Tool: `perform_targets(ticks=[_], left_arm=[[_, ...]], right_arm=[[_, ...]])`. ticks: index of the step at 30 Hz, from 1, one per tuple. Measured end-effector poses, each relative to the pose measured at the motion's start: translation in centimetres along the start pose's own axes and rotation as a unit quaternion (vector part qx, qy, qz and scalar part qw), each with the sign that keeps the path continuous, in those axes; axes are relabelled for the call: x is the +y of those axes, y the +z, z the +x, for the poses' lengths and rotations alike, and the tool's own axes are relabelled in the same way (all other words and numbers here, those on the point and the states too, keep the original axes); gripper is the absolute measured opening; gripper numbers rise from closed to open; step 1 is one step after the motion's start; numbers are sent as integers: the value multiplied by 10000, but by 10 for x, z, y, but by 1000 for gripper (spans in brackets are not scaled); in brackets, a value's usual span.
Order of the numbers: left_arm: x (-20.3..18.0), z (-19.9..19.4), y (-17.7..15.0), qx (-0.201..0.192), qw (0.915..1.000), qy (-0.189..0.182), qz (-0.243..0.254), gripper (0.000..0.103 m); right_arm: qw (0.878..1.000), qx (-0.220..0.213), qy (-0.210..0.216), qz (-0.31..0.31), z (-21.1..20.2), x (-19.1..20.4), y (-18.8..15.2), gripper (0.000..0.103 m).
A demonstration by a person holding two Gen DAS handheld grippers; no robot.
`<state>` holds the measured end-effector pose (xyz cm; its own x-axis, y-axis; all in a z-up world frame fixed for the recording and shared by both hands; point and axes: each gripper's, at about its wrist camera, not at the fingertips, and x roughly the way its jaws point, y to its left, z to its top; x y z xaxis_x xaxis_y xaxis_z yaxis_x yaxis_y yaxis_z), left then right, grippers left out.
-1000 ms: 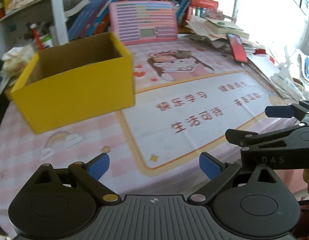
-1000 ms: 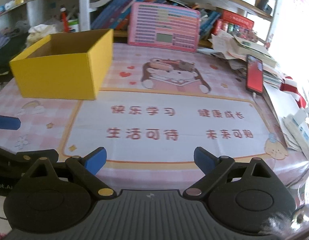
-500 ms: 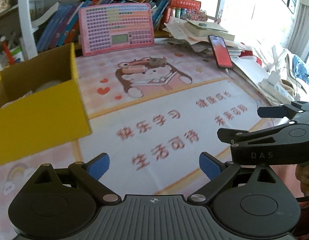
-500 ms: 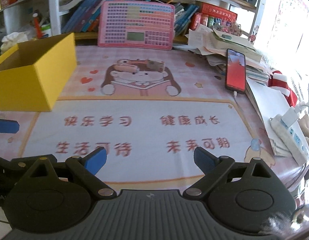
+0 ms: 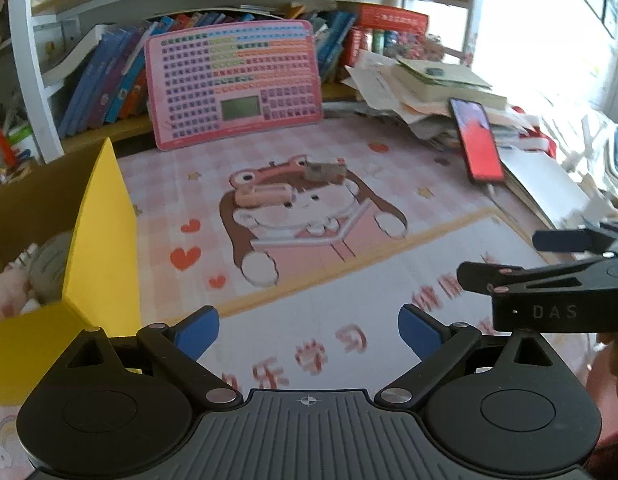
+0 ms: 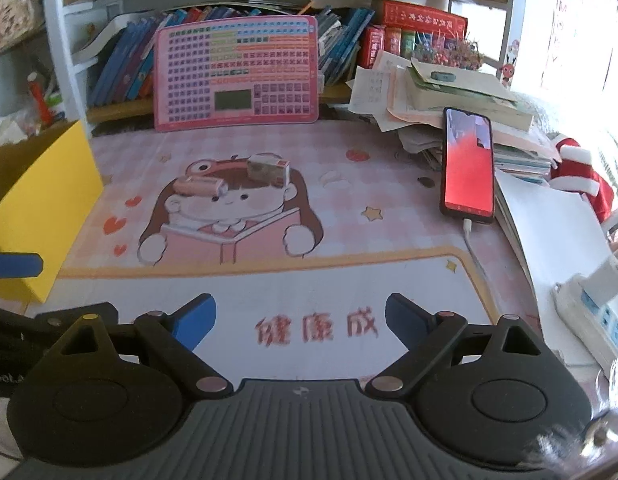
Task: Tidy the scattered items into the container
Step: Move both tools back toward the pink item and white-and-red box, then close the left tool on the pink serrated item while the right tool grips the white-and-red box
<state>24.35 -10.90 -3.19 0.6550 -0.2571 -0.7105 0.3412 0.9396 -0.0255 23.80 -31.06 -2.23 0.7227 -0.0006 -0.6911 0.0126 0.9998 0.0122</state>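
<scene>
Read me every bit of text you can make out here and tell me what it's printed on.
"DAS": on the side of the right gripper, seen from the left wrist view.
"健康成": red characters on the desk mat.
"bot.": partial white lettering on the left gripper, cut off at the frame edge.
Pink keyboard chart, red box on the shelf, book spines: too small or blurred to read.

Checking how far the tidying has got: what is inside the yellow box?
In the left wrist view, the yellow box holds a grey roundish item and something pink and white. Its near wall hides the rest.
</scene>
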Motion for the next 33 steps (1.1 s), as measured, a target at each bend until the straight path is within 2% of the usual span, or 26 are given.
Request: perform_targets(ticks=[7, 12, 18, 24, 28, 33], left_arm=[[2, 27, 24, -15, 9989, 391, -246, 98], [1, 45, 38, -159, 9980, 496, -354, 98], [5, 75, 56, -274, 9959, 757, -404, 97], [17, 102, 70, -355, 9953, 803, -420, 97], [21, 117, 75, -277, 9951, 858, -403, 97], [19, 132, 78, -215, 9958, 822, -341, 97]], right_arm=[[9997, -100, 211, 0, 29, -13, 25, 92], [9993, -135, 332, -77, 53, -18, 43, 92], [9990, -93, 391, -170, 95, -18, 68, 87], [9977, -69, 644, -219, 136, -19, 94, 84], [9969, 5, 761, -189, 161, -18, 111, 77], [9952, 125, 924, -287, 184, -14, 123, 75]])
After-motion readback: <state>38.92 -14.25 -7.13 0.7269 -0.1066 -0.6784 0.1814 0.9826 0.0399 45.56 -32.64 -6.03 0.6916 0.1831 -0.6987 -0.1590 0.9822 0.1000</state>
